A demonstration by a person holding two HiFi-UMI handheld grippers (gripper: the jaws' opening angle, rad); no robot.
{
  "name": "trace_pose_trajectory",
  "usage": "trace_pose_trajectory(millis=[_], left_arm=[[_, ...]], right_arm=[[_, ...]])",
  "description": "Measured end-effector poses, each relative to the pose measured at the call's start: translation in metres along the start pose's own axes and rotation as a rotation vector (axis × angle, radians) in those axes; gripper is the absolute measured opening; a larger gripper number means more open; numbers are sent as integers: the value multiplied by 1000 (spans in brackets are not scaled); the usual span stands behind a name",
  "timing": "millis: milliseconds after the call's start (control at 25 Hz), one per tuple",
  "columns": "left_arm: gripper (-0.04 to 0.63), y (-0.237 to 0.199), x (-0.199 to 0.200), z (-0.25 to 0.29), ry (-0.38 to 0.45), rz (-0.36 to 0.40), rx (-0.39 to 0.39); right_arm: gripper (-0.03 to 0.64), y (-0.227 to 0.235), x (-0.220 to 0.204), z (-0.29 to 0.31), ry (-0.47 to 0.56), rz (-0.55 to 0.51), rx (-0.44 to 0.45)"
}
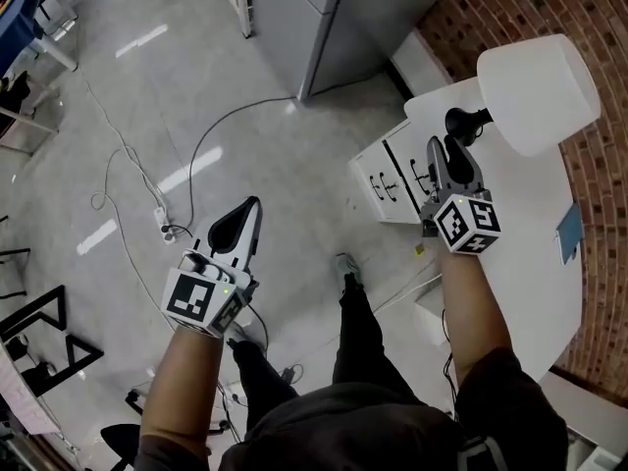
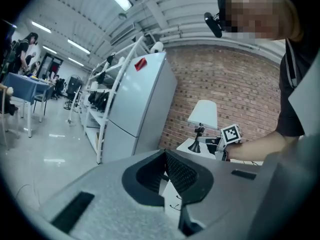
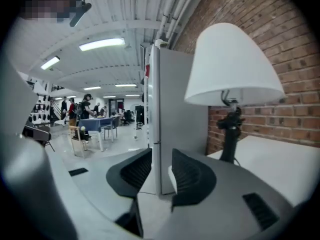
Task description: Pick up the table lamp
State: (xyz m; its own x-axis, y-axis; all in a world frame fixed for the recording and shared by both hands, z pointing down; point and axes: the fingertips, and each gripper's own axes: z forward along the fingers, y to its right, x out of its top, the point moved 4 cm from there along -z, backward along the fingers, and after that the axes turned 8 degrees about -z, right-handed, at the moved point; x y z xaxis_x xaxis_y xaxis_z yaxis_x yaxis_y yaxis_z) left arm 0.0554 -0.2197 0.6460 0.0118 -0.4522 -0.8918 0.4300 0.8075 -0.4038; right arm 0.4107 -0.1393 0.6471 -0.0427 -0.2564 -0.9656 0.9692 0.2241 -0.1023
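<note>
The table lamp has a white shade (image 1: pixel 538 91) and a black stem and base (image 1: pixel 461 124); it stands at the far end of the white table (image 1: pixel 520 263). My right gripper (image 1: pixel 446 147) hovers just in front of the base, jaws open with nothing between them. In the right gripper view the gripper (image 3: pixel 161 156) points left of the stem (image 3: pixel 230 134), with the shade (image 3: pixel 232 66) above it. My left gripper (image 1: pixel 250 206) hangs over the floor, well left of the table, shut and empty. From the left gripper (image 2: pixel 165 154) the lamp (image 2: pixel 203 115) shows far off.
A white drawer unit (image 1: pixel 388 180) stands beside the table, and a tall grey cabinet (image 1: pixel 324 18) behind it. A brick wall (image 1: pixel 530 8) runs along the table's right side. Cables and a power strip (image 1: pixel 162 226) lie on the floor. A blue item (image 1: pixel 569 234) lies on the table.
</note>
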Motion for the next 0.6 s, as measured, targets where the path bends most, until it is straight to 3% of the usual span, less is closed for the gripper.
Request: trace_pose_trajectory(millis=[320,600], left_arm=[[2,5,-29,46,-16,-31,-22],[2,11,-48,66,-53,-42,-27]], right_arm=[[125,106,-47,10,-61,49,-206],[146,142,-59,28,-64,80,-269]])
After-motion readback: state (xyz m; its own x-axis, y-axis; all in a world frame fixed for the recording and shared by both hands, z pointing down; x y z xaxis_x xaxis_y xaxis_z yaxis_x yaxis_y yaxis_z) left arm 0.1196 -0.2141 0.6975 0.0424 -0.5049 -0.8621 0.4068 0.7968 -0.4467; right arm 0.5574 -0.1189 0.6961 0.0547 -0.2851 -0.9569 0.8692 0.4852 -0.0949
